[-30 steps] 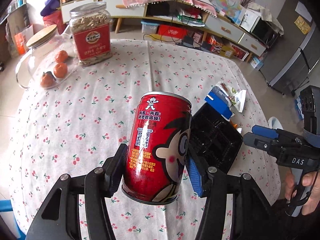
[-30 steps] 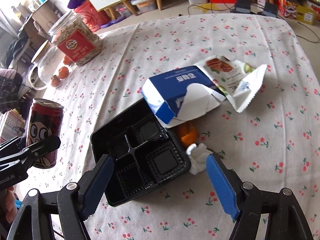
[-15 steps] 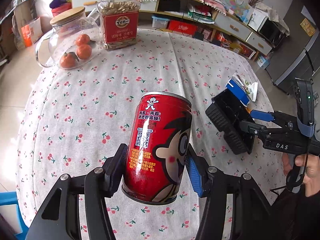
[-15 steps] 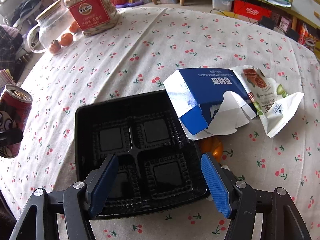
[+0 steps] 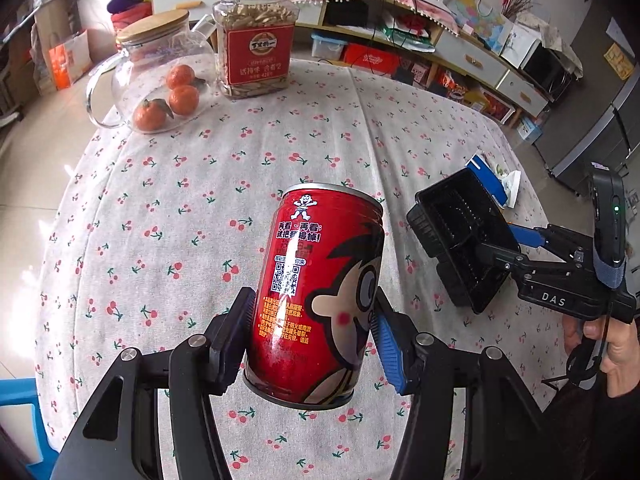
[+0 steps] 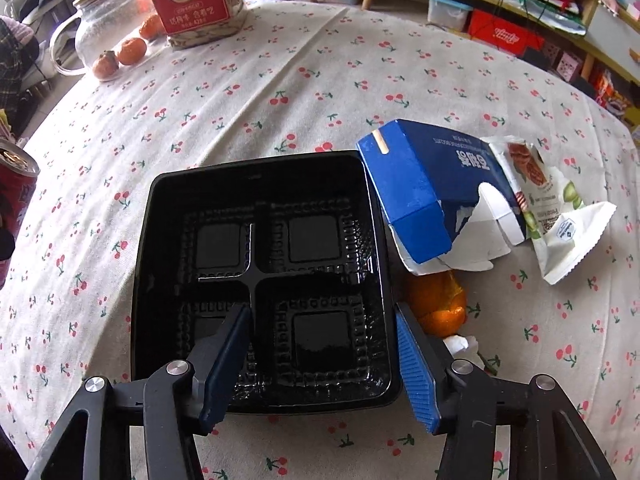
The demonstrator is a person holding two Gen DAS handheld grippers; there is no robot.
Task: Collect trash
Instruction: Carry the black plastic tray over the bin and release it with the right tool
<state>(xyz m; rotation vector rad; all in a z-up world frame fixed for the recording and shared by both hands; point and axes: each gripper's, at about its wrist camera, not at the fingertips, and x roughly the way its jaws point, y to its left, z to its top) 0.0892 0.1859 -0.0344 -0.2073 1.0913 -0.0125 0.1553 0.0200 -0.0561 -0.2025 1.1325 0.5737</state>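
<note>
My left gripper (image 5: 312, 336) is shut on a red drink can (image 5: 316, 292) and holds it upright above the cherry-print table. The can also shows at the left edge of the right wrist view (image 6: 14, 184). My right gripper (image 6: 320, 360) straddles the right side of a black four-compartment plastic tray (image 6: 168, 280), one finger inside, one outside its right wall. In the left wrist view the tray (image 5: 460, 236) is tilted up off the table on that gripper (image 5: 516, 244). A torn blue carton (image 6: 432, 188), a snack wrapper (image 6: 560, 216), orange peel (image 6: 436, 300) and a white tissue (image 6: 464, 348) lie right of the tray.
At the table's far side stand a glass teapot with a wooden lid (image 5: 156, 68), three tangerines (image 5: 172, 96) and a clear jar of seeds with a red label (image 5: 256, 40). Shelves and drawers line the room behind. A blue stool corner (image 5: 16, 400) shows bottom left.
My right gripper has moved onto the tray, narrowed around its right wall and tipped it up. My left gripper has pulled back and up with the can.
</note>
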